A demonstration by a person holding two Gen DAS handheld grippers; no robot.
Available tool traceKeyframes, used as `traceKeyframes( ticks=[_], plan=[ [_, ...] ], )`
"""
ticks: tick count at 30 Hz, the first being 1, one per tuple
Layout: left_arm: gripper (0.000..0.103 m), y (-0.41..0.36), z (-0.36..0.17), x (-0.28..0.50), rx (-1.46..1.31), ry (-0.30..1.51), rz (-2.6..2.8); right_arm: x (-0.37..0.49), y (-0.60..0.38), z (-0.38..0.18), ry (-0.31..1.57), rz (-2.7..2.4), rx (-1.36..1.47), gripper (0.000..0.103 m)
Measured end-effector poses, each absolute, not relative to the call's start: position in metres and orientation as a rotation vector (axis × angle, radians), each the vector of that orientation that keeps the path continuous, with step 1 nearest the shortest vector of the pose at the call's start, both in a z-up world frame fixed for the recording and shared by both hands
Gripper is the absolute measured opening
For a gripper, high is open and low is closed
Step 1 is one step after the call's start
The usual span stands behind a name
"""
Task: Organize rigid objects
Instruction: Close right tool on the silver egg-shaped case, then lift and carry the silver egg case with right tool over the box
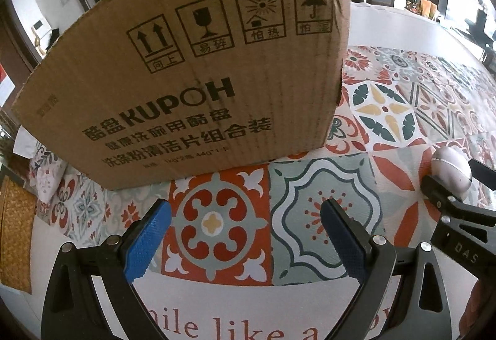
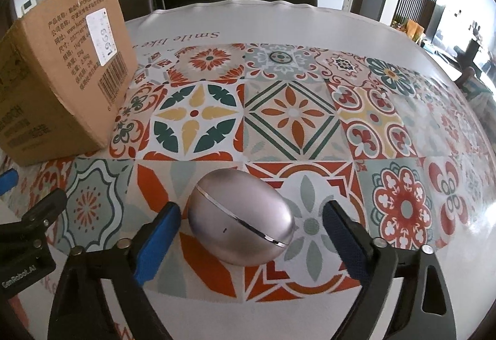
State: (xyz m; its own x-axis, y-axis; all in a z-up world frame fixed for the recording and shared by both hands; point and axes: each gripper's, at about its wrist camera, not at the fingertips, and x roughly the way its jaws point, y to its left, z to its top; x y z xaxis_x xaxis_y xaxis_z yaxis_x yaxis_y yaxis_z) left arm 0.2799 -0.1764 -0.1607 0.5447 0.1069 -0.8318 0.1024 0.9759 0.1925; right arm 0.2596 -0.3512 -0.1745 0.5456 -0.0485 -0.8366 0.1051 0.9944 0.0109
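The right gripper (image 2: 251, 217) stands spread around the egg case (image 2: 241, 222), pads just clear of its sides; the case lies on the tablecloth (image 2: 291, 119). The left gripper (image 1: 245, 216) is spread, empty. At 10 o'clock stands the box (image 2: 62, 85).

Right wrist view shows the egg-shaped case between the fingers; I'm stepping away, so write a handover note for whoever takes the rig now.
Right gripper: open, jaws either side of the pink egg-shaped case, not yet pressing it.
Left gripper: open, empty, above the patterned tablecloth in front of the cardboard box.
Case lies on the cloth, apart from the box.
Done: nothing placed yet.
Left: probably close on the case, lift it and put it away; box likely the destination.
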Motion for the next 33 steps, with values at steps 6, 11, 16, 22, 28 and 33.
traceKeyframes(
  ticks=[6, 11, 16, 22, 28, 33],
  plan=[
    [0.098, -0.174, -0.162, 0.283, 0.218, 0.995, 0.005, 0.259, -0.350, -0.173, 0.977, -0.096, 0.058, 0.063],
    [0.098, -0.172, -0.158, 0.278, 0.207, 0.994, -0.008, 0.254, -0.349, -0.170, 0.968, -0.104, 0.069, 0.063],
    [0.098, -0.165, -0.152, 0.272, 0.196, 0.979, -0.029, 0.243, -0.344, -0.160, 0.944, -0.096, 0.081, 0.063],
    [0.098, -0.155, -0.141, 0.260, 0.182, 0.948, -0.044, 0.233, -0.334, -0.144, 0.914, -0.077, 0.090, 0.063],
    [0.100, -0.139, -0.124, 0.244, 0.182, 0.893, -0.040, 0.222, -0.318, -0.127, 0.878, -0.054, 0.083, 0.062],
    [0.101, -0.123, -0.110, 0.233, 0.168, 0.856, -0.031, 0.214, -0.304, -0.116, 0.854, -0.033, 0.085, 0.062]
  ],
)
